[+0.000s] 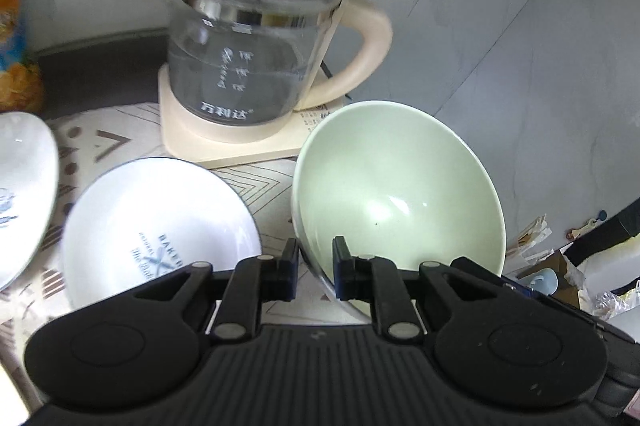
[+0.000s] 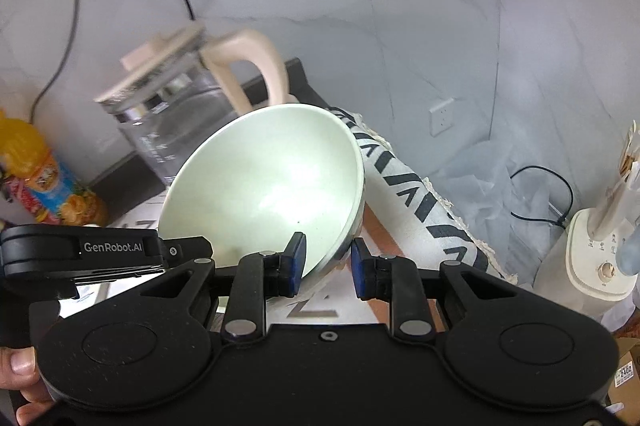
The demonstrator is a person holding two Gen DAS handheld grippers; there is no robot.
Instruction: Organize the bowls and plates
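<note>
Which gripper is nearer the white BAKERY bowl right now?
Left. The left gripper straddles the green bowl's rim right beside the white BAKERY bowl; the right gripper straddles the green bowl's opposite rim, farther off.
</note>
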